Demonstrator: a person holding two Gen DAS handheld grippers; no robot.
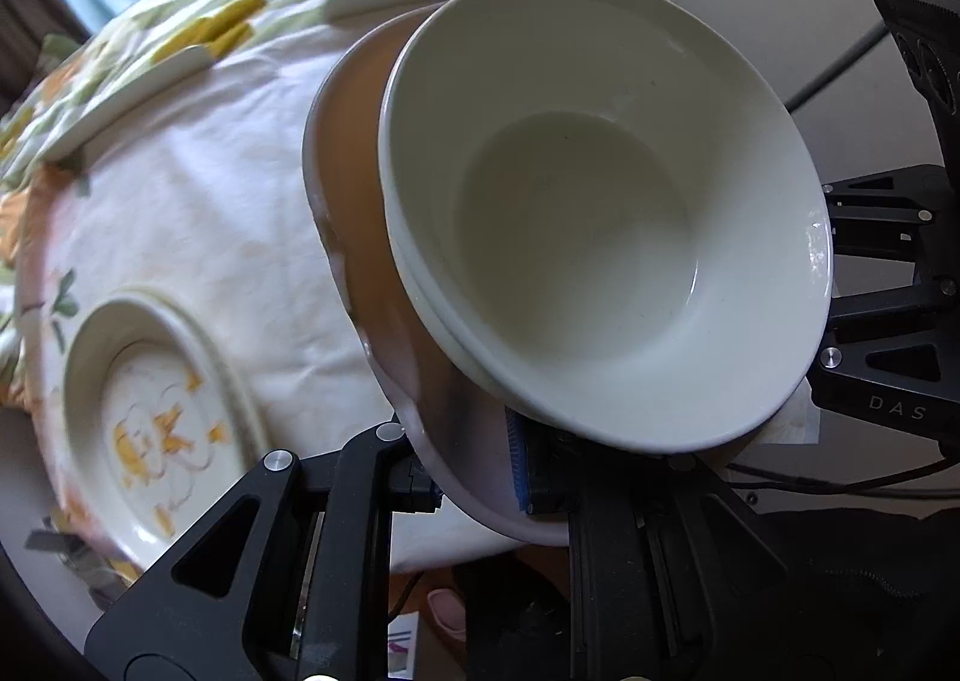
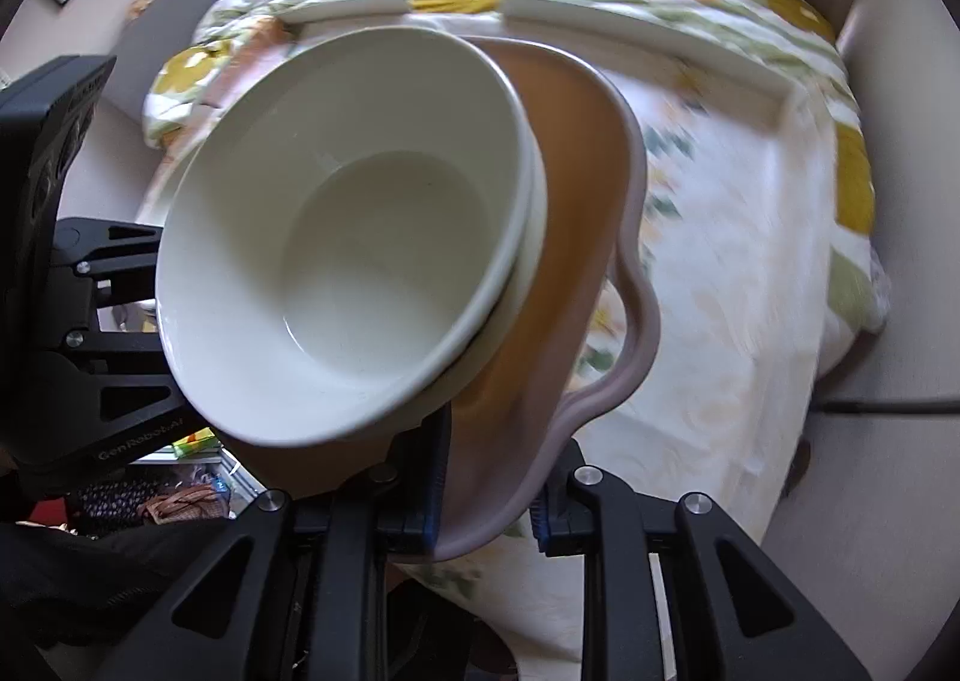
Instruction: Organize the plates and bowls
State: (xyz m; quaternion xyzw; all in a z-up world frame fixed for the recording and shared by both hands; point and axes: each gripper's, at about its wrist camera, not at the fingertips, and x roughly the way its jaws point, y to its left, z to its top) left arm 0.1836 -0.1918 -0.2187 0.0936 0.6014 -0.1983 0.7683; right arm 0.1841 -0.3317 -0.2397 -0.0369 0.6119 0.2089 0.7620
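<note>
left gripper (image 1: 474,477) and right gripper (image 2: 486,507) each clamp opposite rims of the orange plate (image 2: 576,153), carried tilted above the cloth (image 1: 210,201); nested white bowls (image 1: 600,237) ride on it. beyond, floral plate (image 1: 156,429) and flat plates (image 2: 648,45) remain unstacked.

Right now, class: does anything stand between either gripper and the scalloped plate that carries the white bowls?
No. The left gripper and the right gripper are each shut directly on the rim of the scalloped plate, on opposite sides. The white bowls sit nested on top of it, clear of both grips.
</note>
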